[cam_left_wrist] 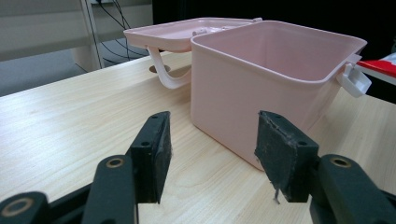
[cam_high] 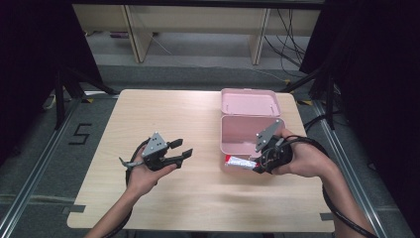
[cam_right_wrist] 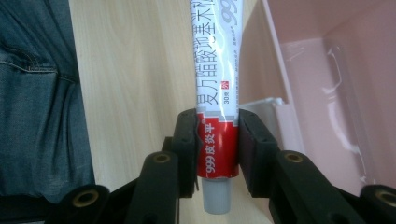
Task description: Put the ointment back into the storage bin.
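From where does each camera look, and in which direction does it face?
High view: above the person's side, facing forward and down on the table; forearms, left gripper, right gripper.
Left gripper view: on that gripper, low, facing the open pink box between its open jaws.
Right gripper view: on that gripper, along the tube clamped between its jaws.
All three share the box.

Lab/recording setup: black curtains (cam_high: 34, 59) L & R, wood table (cam_high: 188, 198) w/ floor rails (cam_high: 29, 183), number "5" (cam_high: 80, 134) taped left, cables (cam_high: 289, 34) far right.
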`<state>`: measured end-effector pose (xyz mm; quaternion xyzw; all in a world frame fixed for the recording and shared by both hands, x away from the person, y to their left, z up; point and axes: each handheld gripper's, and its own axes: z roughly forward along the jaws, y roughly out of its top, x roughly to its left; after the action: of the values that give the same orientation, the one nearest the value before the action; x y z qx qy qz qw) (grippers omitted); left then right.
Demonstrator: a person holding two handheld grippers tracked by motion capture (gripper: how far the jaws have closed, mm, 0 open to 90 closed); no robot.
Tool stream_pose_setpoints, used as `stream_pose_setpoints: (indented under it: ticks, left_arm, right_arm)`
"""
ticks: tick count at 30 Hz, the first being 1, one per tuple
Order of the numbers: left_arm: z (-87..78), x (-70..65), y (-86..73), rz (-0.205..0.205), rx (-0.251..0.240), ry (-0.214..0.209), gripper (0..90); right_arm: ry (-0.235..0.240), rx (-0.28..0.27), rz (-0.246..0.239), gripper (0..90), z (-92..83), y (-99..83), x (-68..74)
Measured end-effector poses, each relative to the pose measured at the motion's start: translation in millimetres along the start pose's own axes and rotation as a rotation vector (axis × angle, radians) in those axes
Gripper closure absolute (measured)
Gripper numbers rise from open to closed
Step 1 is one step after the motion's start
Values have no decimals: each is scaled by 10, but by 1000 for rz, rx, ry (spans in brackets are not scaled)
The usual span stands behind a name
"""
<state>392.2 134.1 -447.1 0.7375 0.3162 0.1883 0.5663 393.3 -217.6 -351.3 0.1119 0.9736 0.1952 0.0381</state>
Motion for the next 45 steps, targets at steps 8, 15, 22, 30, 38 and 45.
stream_pose_setpoints:
  ticks: [8,15,22,30,38,45]
  left_arm:
    - [2,3,9,4,-1,-2,449]
    - [10,-4,12,7,2,-6,448]
    - [9,-4,15,2,0,-2,448]
    - [4,5,4,4,2,-4,448]
    - [-2,14,-9,-1,1,-2,448]
    - [-3,15,-10,-4,-1,-2,447]
  right_arm:
    - [-12,6,27,715,-72,-66,-93]
    - [-34,8,29,715,-152,-106,-205]
    - [-47,13,2,715,-227,-98,-336]
    - [-62,53,-23,714,-201,-83,-472]
    - [-64,68,-38,715,-128,-73,-565]
    - [-63,79,-7,714,-88,-70,-597]
